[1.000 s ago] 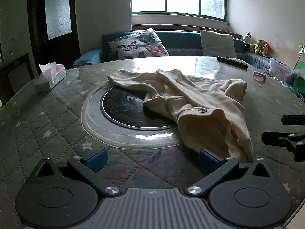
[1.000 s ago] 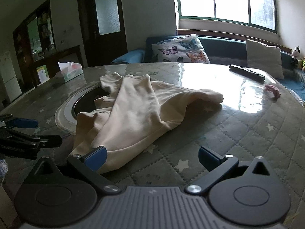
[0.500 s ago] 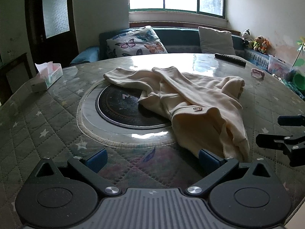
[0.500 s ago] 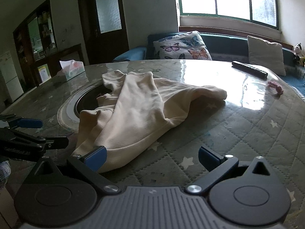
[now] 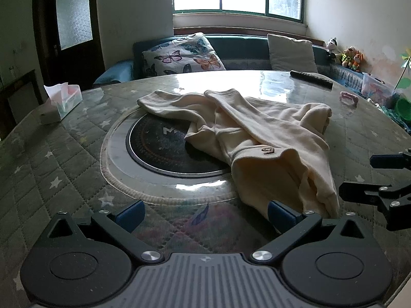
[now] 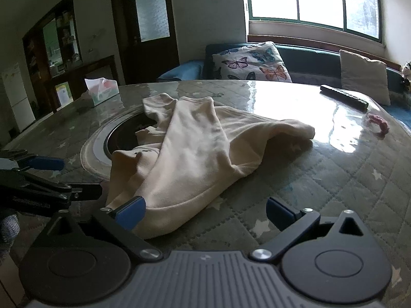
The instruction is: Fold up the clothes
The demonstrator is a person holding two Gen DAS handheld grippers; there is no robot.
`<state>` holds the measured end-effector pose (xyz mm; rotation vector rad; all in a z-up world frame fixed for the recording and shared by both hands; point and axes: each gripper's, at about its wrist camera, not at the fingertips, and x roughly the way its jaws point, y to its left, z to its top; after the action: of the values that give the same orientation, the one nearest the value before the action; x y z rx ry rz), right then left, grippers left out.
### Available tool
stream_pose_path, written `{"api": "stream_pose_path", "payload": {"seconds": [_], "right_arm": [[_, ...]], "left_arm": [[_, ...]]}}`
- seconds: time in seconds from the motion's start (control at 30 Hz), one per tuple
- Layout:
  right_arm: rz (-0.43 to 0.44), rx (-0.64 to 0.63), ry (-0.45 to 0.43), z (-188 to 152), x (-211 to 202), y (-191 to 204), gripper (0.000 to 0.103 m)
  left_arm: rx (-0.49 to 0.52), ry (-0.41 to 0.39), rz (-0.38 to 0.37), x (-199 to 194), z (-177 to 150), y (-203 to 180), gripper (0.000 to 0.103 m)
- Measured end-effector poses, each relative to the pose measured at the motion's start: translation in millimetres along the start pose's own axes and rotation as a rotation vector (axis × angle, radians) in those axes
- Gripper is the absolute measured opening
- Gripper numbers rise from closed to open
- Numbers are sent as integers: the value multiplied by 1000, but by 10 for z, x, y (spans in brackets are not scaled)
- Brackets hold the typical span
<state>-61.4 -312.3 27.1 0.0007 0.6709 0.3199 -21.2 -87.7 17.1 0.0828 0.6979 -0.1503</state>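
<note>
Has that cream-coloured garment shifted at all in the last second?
No. The cream garment still overlaps the same right edge of the dark round disc beneath it.

You're in a home living/dining room. Evidence: round table (image 5: 38,154) with quilted star cover under glass, teal sofa (image 5: 244,48) along the window wall, butterfly cushion (image 5: 183,57), tissue box (image 5: 63,101), TV remote (image 5: 310,78), stuffed toys (image 5: 345,55) on the ledge, fridge (image 6: 18,97) and shelving (image 6: 61,43) through the side doorway.

Crumpled cream garment (image 5: 257,138) on table (image 5: 51,169)
</note>
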Motion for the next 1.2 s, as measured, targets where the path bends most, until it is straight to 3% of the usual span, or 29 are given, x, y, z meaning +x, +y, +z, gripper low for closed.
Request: {"api": "stream_pose_path", "payload": {"seconds": [0.33,0.7,0.97,1.2], "right_arm": [[46,-68,3,125,216,-609,98],[53,-95,13,460,520,-672,89],[124,-97,45,816,990,-651,75],[165,-101,81,1063,1436,-536,61]], "left_arm": [[4,-18,-6,30,91,43,103],[-15,-39,-14,102,280,199,102],[-27,-26,-12,224,348,324,89],[-41,-21,-11,356,443,431,84]]}}
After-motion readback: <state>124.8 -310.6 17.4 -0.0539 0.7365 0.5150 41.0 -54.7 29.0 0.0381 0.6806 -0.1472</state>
